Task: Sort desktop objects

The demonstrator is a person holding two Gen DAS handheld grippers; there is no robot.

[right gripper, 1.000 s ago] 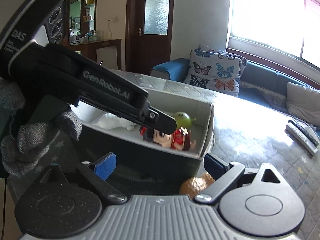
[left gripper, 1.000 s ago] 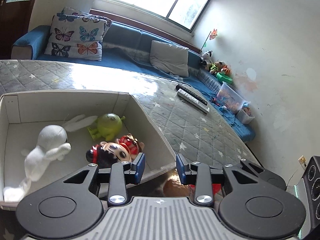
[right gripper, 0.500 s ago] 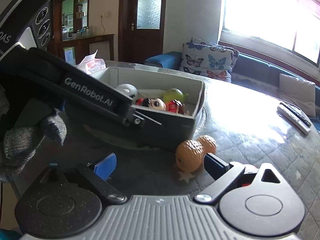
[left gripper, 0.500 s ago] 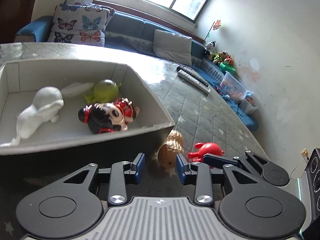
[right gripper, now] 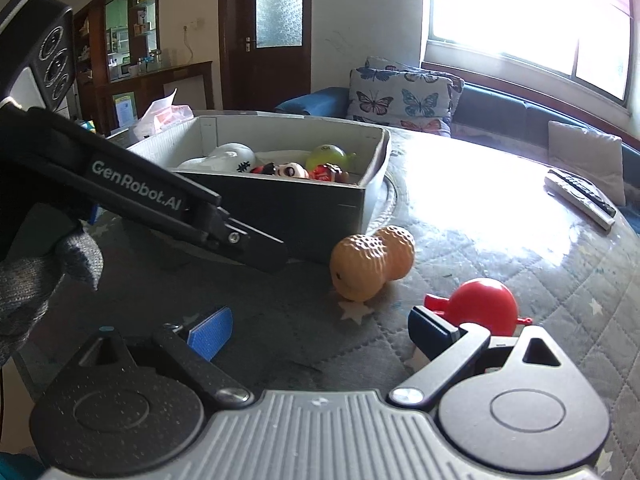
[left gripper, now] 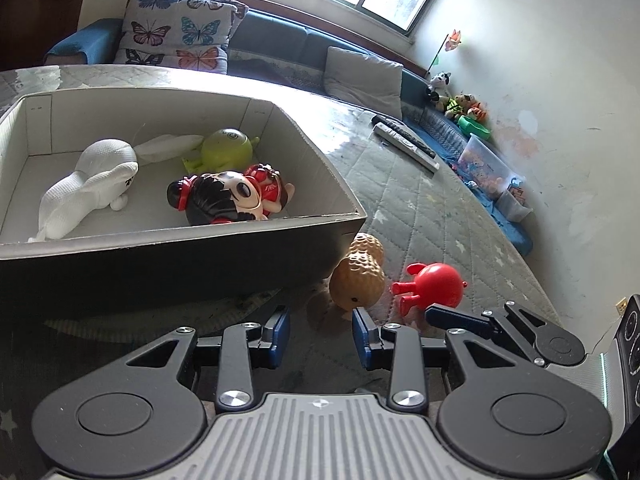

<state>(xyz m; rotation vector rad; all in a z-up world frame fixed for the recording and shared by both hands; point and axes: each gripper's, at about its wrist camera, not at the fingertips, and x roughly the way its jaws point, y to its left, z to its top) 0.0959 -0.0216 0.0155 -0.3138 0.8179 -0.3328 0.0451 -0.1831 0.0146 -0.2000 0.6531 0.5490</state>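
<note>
**Two grippers close in on the last loose toys beside the box**

While the left gripper (left gripper: 320, 334) hangs low over the tabletop (left gripper: 432, 208), its fingers stand partly open and hold nothing. The peanut toy (left gripper: 357, 275) lies just ahead of them, slightly right of centre, its long axis running away toward the corner of the box (left gripper: 180, 268), which it nearly touches. A red toy (left gripper: 436, 285) lies just right of the peanut. The box already holds a white toy, a green one and a doll.

From the right wrist, the right gripper (right gripper: 320, 330) is spread wide and empty. The red toy (right gripper: 486, 305) sits against its right finger, outside the gap. The peanut (right gripper: 370, 266) lies further ahead, endwise on a slant. Judged from this, the left gripper is better lined up for the peanut, the right for the red toy.
</note>
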